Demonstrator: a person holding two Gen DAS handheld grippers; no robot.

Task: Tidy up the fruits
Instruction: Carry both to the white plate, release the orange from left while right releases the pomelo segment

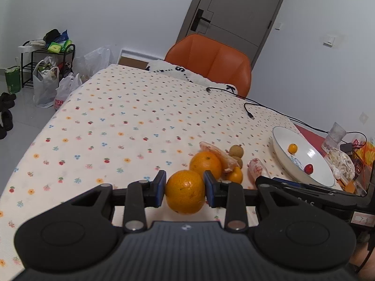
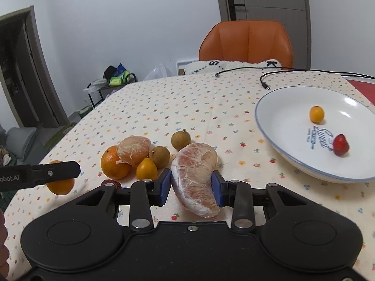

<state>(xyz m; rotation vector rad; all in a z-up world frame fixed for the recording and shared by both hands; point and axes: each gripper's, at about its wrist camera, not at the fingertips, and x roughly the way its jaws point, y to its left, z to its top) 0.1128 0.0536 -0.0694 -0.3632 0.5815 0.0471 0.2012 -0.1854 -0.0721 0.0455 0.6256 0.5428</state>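
My left gripper [image 1: 185, 188] is shut on a whole orange [image 1: 185, 195] near the table's front edge. In the right wrist view the same orange [image 2: 59, 185] shows behind a left finger. My right gripper [image 2: 191, 185] is shut on a peeled pink pomelo segment [image 2: 196, 178]. Between the two lie a second orange [image 2: 114, 164], a peeled mandarin [image 2: 133, 148], a kumquat [image 2: 146, 169] and two brown longans [image 2: 159, 155]. A red fruit [image 2: 110, 182] peeks out behind my right gripper's left arm. The white plate [image 2: 260, 117] at the right holds a kumquat [image 2: 316, 114] and a strawberry [image 2: 341, 145].
A flowered cloth [image 1: 117, 117] covers the table. Black cables [image 1: 257, 105] run across its far right, an orange chair [image 1: 211, 58] stands behind, and a glass [image 1: 336, 133] with wrapped clutter sits beyond the plate. Bags and a shelf [image 1: 46, 65] stand on the floor at the left.
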